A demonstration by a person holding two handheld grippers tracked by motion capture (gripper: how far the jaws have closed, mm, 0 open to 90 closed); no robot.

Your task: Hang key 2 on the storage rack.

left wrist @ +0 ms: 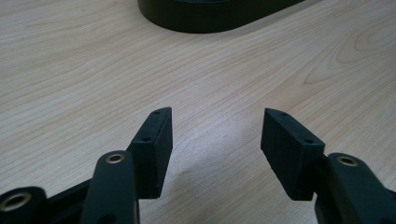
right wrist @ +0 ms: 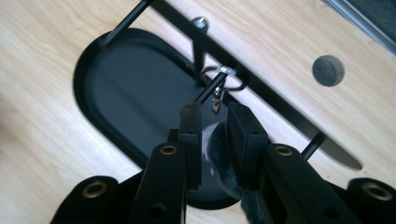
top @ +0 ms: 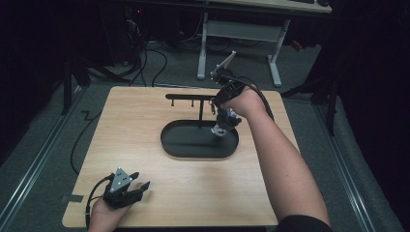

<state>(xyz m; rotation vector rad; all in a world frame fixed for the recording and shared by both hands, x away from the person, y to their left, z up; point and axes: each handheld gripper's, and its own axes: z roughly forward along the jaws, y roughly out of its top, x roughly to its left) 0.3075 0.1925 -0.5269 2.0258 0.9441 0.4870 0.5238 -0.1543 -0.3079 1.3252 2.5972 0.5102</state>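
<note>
At the near left corner of the pale wooden tabletop (top: 145, 140), bare wood is being left all around the left gripper (top: 140, 186), its jaws held wide apart on nothing. Further right, above the black oval tray (top: 169, 140), a grey-and-white furry keychain (right wrist: 219, 154) is hanging by its silver ring from the black metal rack (top: 186, 96), between the slightly parted jaws of the right gripper (right wrist: 214, 123); whether the pads are pressing on it cannot be told.

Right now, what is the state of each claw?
Left claw: open, empty.
Right claw: around the keychain; grip cannot be told.

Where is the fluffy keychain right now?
In the high view the keychain hangs right of the middle, from a peg on the black stand above the oval tray, between the jaws of the right gripper.
</note>
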